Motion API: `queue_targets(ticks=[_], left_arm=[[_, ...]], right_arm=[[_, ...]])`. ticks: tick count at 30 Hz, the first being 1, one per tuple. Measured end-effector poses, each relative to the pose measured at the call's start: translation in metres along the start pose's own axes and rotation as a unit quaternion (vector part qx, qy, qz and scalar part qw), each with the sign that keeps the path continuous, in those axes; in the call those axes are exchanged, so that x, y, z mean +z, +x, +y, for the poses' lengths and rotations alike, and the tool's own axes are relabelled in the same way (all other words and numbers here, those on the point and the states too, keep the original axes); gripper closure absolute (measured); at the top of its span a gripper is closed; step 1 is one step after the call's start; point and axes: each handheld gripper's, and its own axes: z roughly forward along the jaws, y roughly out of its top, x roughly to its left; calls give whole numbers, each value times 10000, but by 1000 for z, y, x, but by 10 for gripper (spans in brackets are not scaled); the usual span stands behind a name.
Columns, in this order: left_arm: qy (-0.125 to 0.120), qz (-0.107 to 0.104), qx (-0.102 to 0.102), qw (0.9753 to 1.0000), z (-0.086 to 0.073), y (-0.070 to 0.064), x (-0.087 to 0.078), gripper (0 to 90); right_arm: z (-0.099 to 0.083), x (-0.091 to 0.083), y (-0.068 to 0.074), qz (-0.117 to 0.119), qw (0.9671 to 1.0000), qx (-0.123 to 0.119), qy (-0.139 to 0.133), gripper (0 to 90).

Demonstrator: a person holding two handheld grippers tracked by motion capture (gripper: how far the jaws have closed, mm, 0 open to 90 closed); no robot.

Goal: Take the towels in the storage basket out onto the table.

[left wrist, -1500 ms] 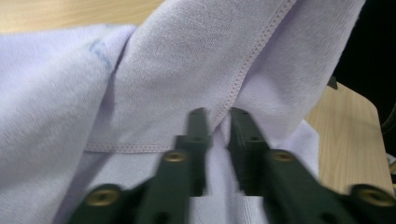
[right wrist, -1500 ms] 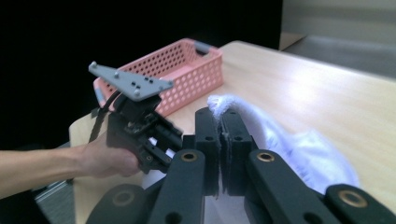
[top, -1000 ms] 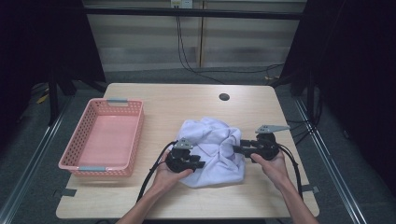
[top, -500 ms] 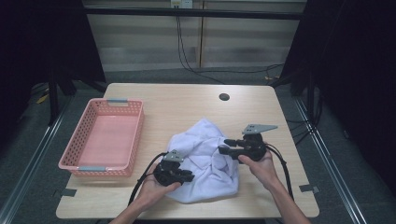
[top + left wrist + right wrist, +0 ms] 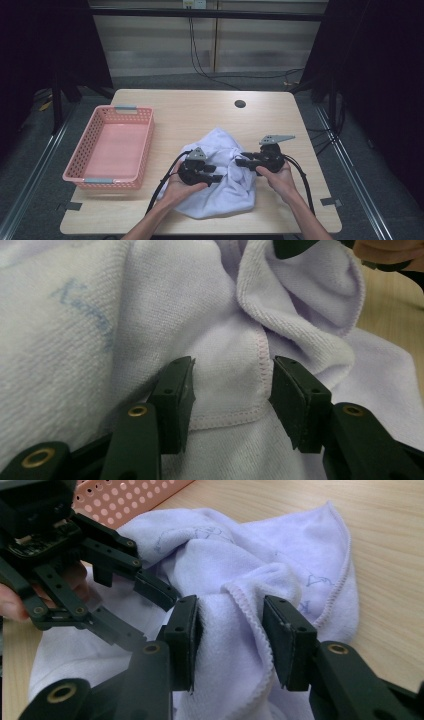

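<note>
Lavender towel with faint blue script, unreadable.
Left tongs and right tongs both gape open around towel folds.

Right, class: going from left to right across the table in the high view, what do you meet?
Pink basket → left gripper → lilac towel → right gripper.
</note>
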Motion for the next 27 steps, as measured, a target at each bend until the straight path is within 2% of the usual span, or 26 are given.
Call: queue_targets(ticks=[2, 3, 4, 5, 6, 7, 8, 9, 10, 12, 13, 14, 16, 17, 18, 19, 20, 23, 25, 26, 27], left_arm=[[75, 106, 94, 9999, 0, -2, 2, 501], [105, 235, 151, 9996, 0, -3, 2, 541], [132, 375, 263, 9989, 0, -3, 2, 633], [127, 412, 180, 9989, 0, -2, 2, 691], [134, 490, 184, 9985, 0, -1, 1, 763], [137, 421, 95, 9990, 1, 2, 0, 819], [103, 361, -21, 9993, 0, 3, -1, 830], [67, 316, -24, 9995, 1, 4, -3, 839], [12, 234, -62, 9997, 2, 4, -7, 840], [-261, 75, -244, 9993, 5, 5, -19, 840], [-390, 62, -277, 9988, 8, 6, -25, 840], [-603, 52, -413, 9973, 11, 8, -38, 840], [-732, 108, -480, 9961, 13, 12, -49, 840], [-732, 108, -480, 9961, 13, 12, -49, 840], [-941, 76, -642, 9935, 13, 17, -60, 840], [-941, 76, -642, 9935, 13, 17, -60, 840], [-1007, 121, -649, 9927, 13, 18, -66, 845], [-1207, 168, -682, 9902, 14, 21, -82, 844], [-1246, 241, -655, 9897, 13, 23, -90, 845], [-1247, 223, -659, 9898, 12, 24, -93, 846], [-1280, 244, -666, 9892, 11, 24, -95, 845]], right_arm=[[0, -4, 0, 2, 10000, 23, -36, 578], [0, -8, 1, -47, 10000, -8, -64, 566], [0, -11, 1, -65, 9999, -18, -94, 550], [-1, -15, 2, -98, 9999, -13, -132, 536], [-1, -20, 4, -119, 9998, -47, -159, 523], [-2, -27, 6, -175, 9997, -61, -176, 503], [-4, -33, 8, -234, 9995, -27, -219, 487], [-10, -46, 11, -239, 9992, 8, -335, 478], [-14, -52, 12, -222, 9991, 41, -363, 478], [-24, -58, 16, -164, 9993, 56, -331, 516], [-30, -59, 18, -30, 9993, 109, -347, 530], [-36, -59, 20, 16, 9993, 154, -334, 536], [-45, -55, 23, 58, 9995, 202, -225, 548], [-48, -51, 24, 72, 9995, 234, -187, 556], [-49, -48, 25, 1, 9997, 252, -78, 553], [-49, -48, 25, 1, 9997, 252, -78, 553], [-50, -43, 22, -83, 9996, 272, 26, 544], [-51, -40, 19, -88, 9994, 317, 63, 538], [-54, -34, 19, -70, 9992, 337, 197, 538], [-55, -29, 20, -34, 9991, 278, 318, 538], [-57, -21, 23, -130, 9985, 176, 510, 545]])
